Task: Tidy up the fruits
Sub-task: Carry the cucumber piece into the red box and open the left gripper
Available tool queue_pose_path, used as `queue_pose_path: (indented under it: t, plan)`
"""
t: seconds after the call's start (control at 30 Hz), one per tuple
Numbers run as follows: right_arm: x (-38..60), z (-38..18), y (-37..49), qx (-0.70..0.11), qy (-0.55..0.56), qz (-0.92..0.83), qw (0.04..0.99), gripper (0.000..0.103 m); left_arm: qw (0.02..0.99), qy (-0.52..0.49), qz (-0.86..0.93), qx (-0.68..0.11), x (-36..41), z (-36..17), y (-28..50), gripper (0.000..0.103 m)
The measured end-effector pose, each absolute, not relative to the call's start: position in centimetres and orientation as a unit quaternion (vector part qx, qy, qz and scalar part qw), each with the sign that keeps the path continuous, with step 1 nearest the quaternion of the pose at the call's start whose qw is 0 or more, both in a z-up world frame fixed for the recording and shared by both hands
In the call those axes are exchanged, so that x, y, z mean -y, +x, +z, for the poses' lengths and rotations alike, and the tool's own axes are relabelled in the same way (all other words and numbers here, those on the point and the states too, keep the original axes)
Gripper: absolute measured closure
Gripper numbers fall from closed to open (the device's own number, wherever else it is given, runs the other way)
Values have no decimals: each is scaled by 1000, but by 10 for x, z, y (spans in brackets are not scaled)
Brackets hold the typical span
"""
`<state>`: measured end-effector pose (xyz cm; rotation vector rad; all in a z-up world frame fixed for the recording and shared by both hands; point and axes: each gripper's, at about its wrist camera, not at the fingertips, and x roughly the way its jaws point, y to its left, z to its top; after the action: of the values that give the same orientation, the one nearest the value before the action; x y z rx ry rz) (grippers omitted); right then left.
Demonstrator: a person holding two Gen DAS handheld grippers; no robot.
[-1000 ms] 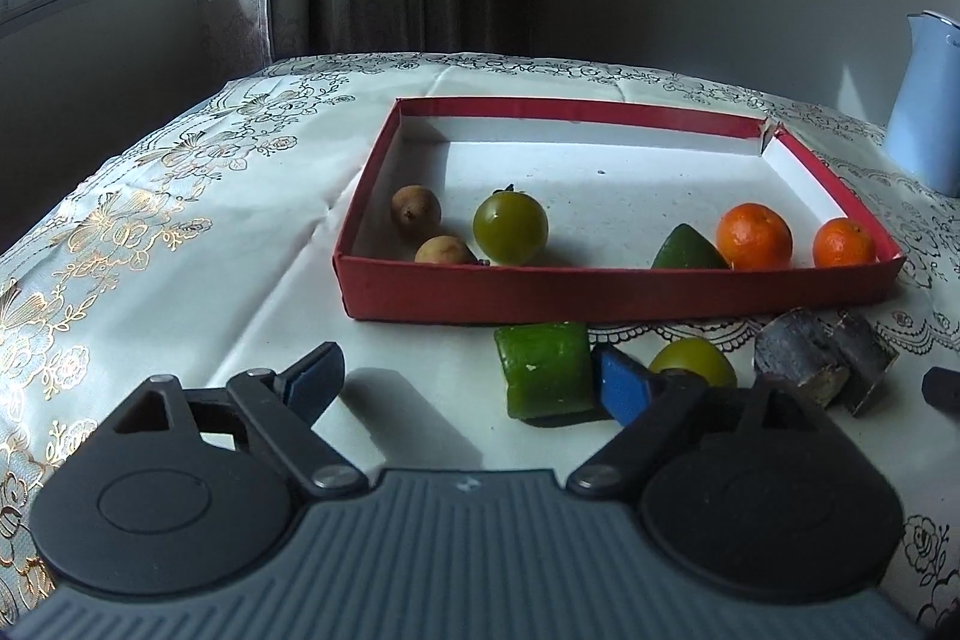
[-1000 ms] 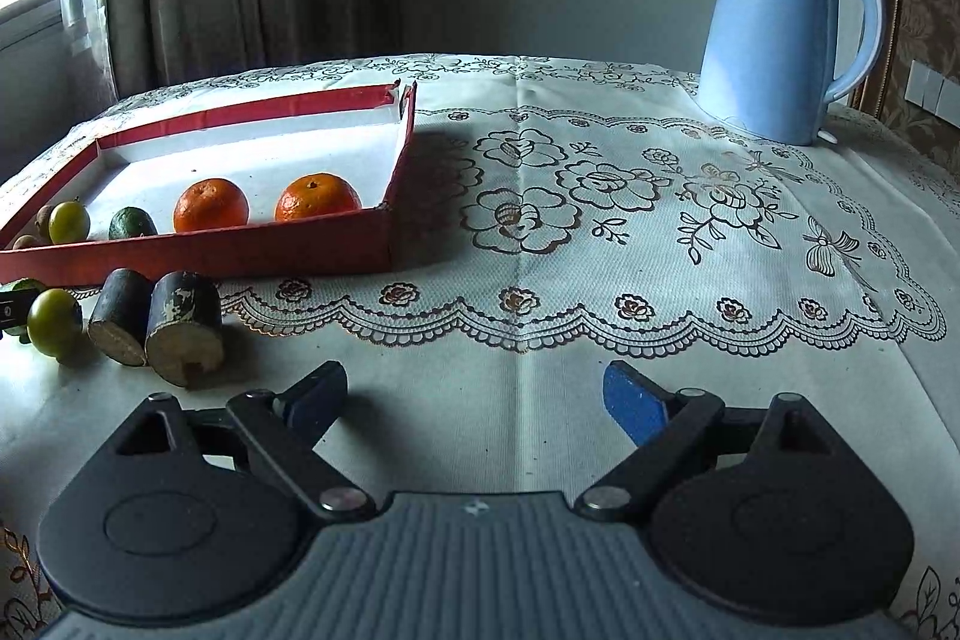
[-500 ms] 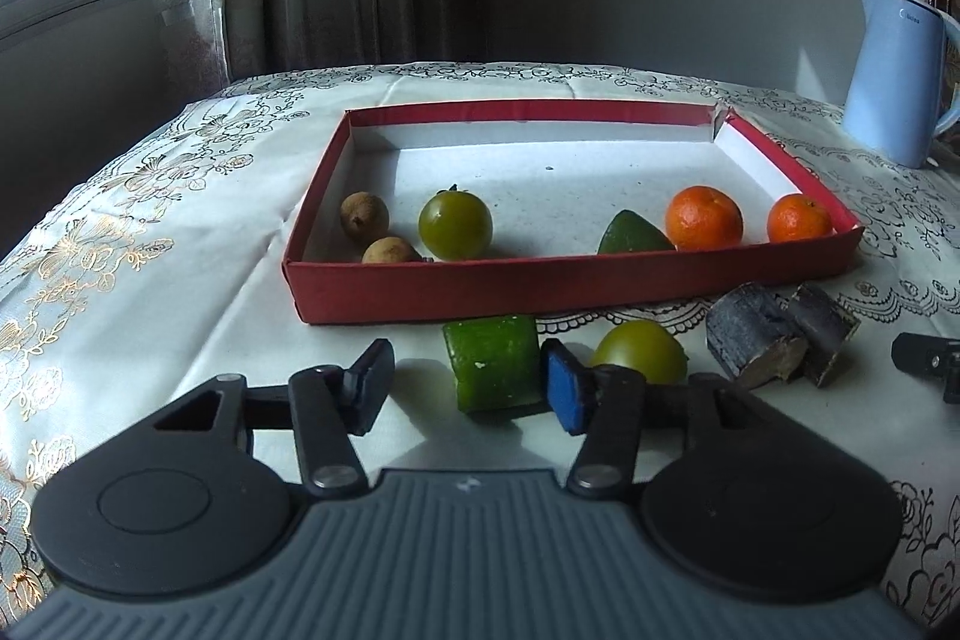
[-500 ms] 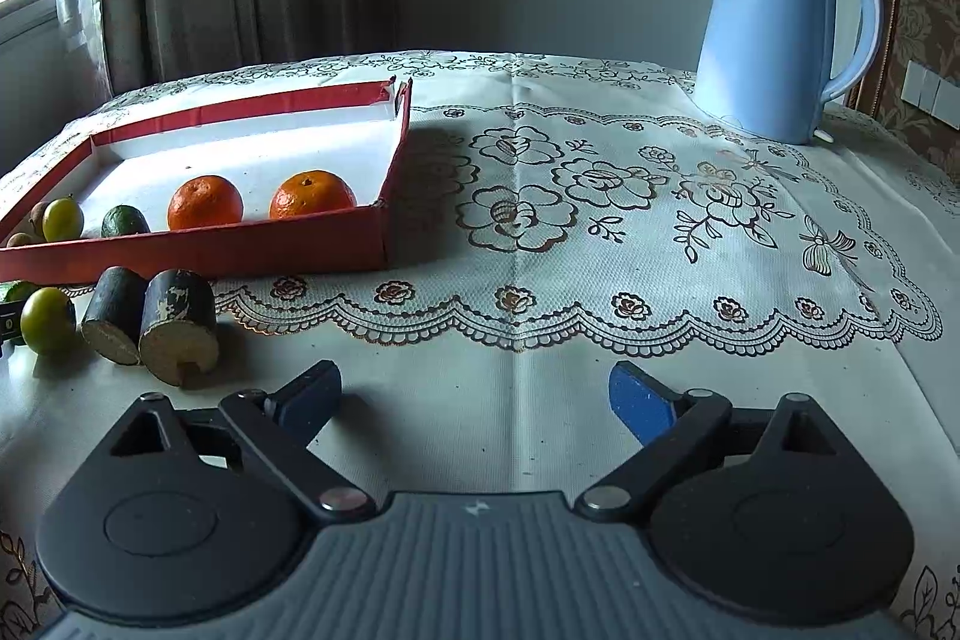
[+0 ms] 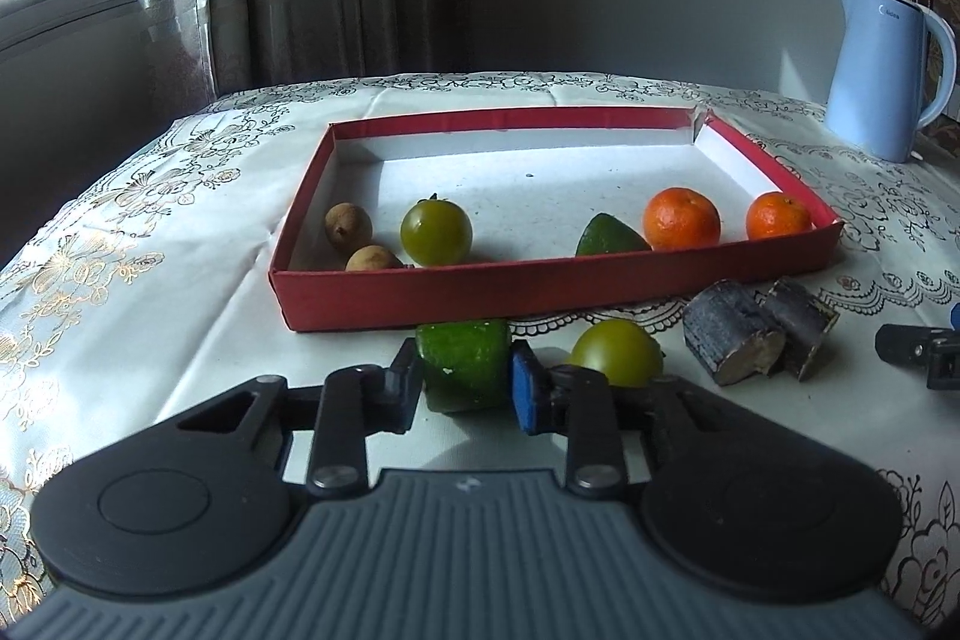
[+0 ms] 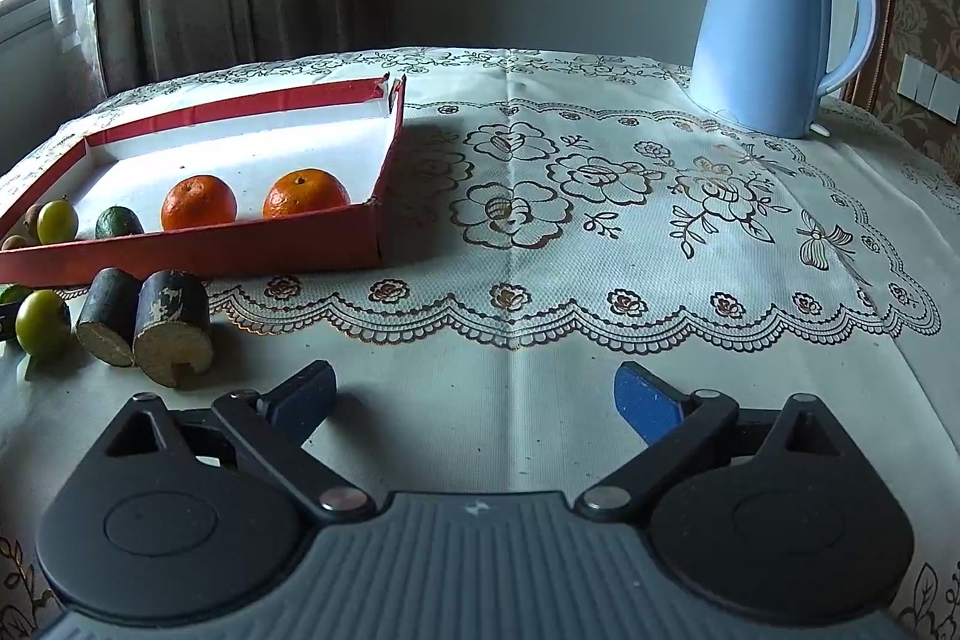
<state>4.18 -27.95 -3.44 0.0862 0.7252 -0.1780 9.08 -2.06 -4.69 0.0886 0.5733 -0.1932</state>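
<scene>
My left gripper (image 5: 465, 388) is shut on a green block-shaped fruit piece (image 5: 464, 363) that rests on the tablecloth just in front of the red tray (image 5: 540, 295). A green round fruit (image 5: 615, 352) lies right of it, then two dark sugarcane chunks (image 5: 756, 337). The tray holds two brown longans (image 5: 348, 226), a green tomato (image 5: 435, 232), a green wedge (image 5: 609, 237) and two oranges (image 5: 681, 218). My right gripper (image 6: 474, 397) is open and empty over bare cloth, right of the sugarcane chunks (image 6: 150, 322).
A light blue kettle (image 6: 774, 22) stands at the back right of the table. The tray (image 6: 240, 244) sits at the left in the right wrist view. Curtains and a window are behind. The table edge drops off at the left.
My left gripper moved forward around the green block and its fingers closed onto it. The right gripper barely moved.
</scene>
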Motion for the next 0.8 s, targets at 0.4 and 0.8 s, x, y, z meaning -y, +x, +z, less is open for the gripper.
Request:
queue_pose_path:
  t: [0.4, 0.8]
  plan:
    - [280, -35, 41, -354, 43, -86, 930, 3, 964, 71, -60, -250, 25, -24, 78, 76]
    - [280, -35, 42, -355, 44, -85, 930, 1, 968, 96, -41, -227, 39, -2, 121, 76]
